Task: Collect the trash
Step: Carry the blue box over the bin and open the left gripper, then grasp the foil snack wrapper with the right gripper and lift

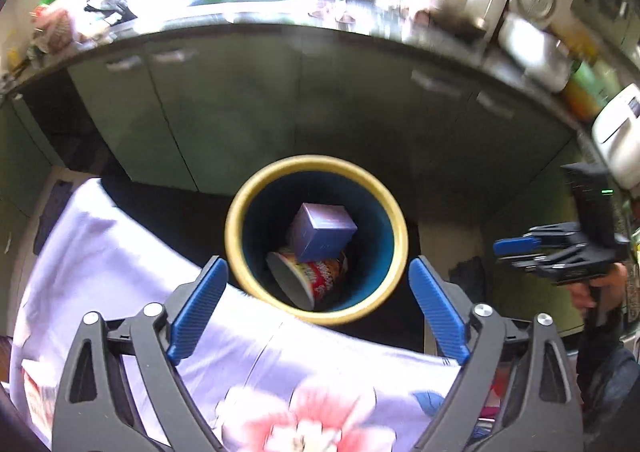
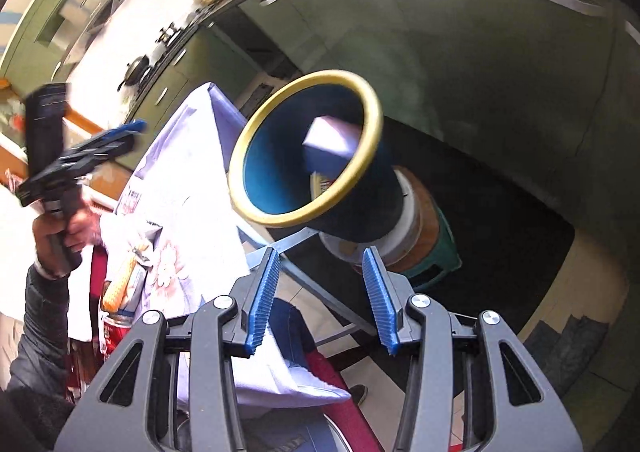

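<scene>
Bin [image 1: 240, 228] holds box [image 1: 322, 230]; left tongs [image 1: 318, 306] wide above, right tongs [image 2: 320, 296] parted, empty.

The left black two-finger gripper with blue ribbed pads [image 1: 318, 304] is held with its jaws spread wide and nothing between them. The right black gripper with blue pads [image 2: 322, 300] is likewise held parted and empty, gripped at far right by a bare hand [image 1: 596, 288].
</scene>
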A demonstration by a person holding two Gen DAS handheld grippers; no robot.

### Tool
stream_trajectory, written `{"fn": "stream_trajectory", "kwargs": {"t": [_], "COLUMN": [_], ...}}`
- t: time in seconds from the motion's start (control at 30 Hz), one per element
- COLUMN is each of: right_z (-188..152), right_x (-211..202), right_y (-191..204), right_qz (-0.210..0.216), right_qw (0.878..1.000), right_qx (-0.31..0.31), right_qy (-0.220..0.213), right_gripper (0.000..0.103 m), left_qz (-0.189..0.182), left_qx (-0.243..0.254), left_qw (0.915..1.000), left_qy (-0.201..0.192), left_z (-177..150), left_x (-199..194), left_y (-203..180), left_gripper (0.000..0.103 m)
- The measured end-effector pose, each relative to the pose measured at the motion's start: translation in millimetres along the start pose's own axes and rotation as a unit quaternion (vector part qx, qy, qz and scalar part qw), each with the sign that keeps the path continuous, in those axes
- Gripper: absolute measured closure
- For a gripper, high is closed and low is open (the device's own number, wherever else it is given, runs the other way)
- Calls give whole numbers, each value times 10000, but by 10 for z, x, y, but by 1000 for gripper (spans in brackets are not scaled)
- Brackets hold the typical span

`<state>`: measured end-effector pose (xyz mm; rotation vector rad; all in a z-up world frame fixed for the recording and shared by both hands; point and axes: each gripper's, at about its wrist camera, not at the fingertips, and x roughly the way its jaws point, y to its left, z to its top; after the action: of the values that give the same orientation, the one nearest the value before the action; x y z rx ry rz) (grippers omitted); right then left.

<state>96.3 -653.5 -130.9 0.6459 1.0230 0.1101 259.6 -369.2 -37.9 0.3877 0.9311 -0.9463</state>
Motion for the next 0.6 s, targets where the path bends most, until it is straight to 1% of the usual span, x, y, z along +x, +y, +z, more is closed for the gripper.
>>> {"fn": "stream_trajectory", "kwargs": {"t": [0.13,0.2,0.27,0.33,0.4,0.5,0.53,0.6], "right_z": [25,41,39,1,-22,-105,-136,-126], "right_x": [184,291,412,560,752,1056,1157,1385], "right_y": [365,614,905,1218,1561,2047,2187,2441], "right_qz": [69,132,211,314,443,586,625,713], "right_qw": [9991,9975,9944,9894,9824,9709,9676,9648], "right_qx": [-364,-627,-936,-1284,-1615,-2013,-2103,-2080], "right_qy": [190,303,435,607,825,1156,1249,1441], "right_gripper": [59,59,59,58,53,52,52,48], "left_qz": [155,366,494,648,818,1065,1128,1239], "left_qx": [-224,-339,-510,-698,-901,-1177,-1283,-1477], "left_qw": [9984,9963,9938,9908,9870,9810,9787,9745], "left_qy": [-495,-693,-859,-960,-1049,-1117,-1138,-1148], "left_z": [-354,-567,-816,-1093,-1357,-1765,-1902,-2144], "left_x": [-635,-912,-1158,-1401,-1598,-1874,-1958,-2079], "left_y": [149,229,326,437,540,718,768,848], "left_gripper": [13,12,11,11,11,11,11,11]}}
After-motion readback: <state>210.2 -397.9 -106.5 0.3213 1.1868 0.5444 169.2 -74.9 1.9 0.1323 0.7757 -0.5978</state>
